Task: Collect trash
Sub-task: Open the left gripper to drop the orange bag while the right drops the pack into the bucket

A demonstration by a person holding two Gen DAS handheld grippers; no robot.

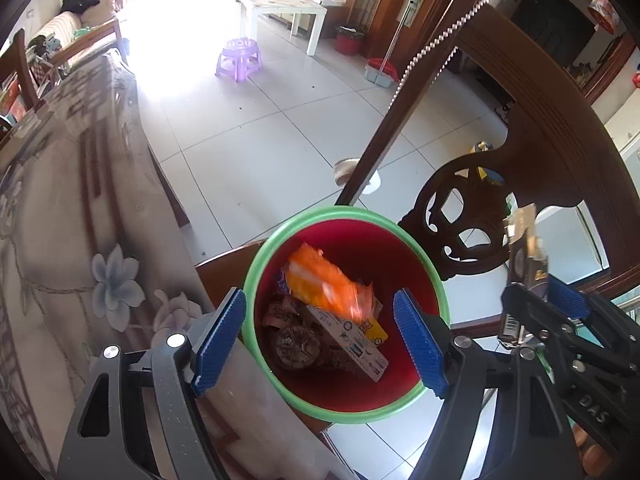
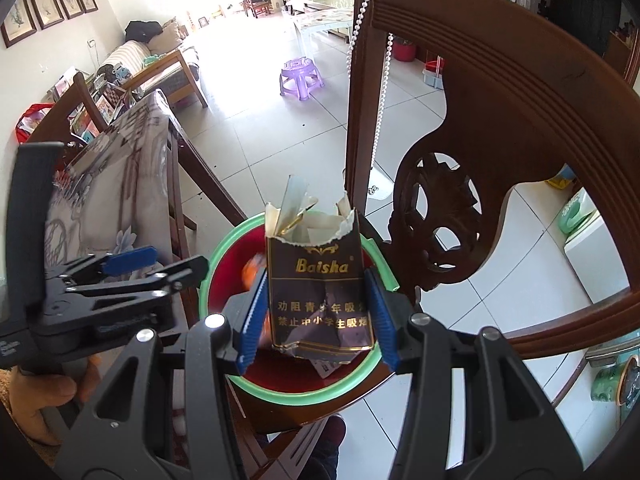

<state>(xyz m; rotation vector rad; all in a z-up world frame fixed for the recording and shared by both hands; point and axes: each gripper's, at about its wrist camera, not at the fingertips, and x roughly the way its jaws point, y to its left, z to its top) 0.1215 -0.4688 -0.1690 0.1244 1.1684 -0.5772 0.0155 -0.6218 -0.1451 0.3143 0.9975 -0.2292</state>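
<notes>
Looking through the left wrist camera, I saw my left gripper (image 1: 320, 344) poised above the bin (image 1: 434, 280), a red pail with a green rim standing on a wooden chair seat beside the cloth-covered tabletop (image 1: 60, 216). Its jaws stood wide with nothing between them. Below them an orange wrapper (image 1: 324, 284), blurred, lay over or was dropping onto the litter inside: a flat printed carton (image 1: 352, 344) and some brownish wrappers. I judged that this hand's drop was done and that it only needed to lift clear. At the right edge of this view the right gripper (image 1: 536, 304) came in, holding a pack up near the bin's rim.

Through the right wrist camera, my right gripper (image 2: 318, 312) was clamped at a middling width on a torn, dark cigarette pack (image 2: 320, 292), its ragged top pointing up and away from me. The pack hung directly over the bin (image 2: 304, 396), with the carved chair back (image 2: 480, 92) just beyond. The left gripper (image 2: 132, 268) sat off to the left, well apart from the pack. To my mind the step in hand was depositing this pack, and the next move called for little more than opening the jaws while over the bin's mouth, keeping clear of the chair back.
</notes>
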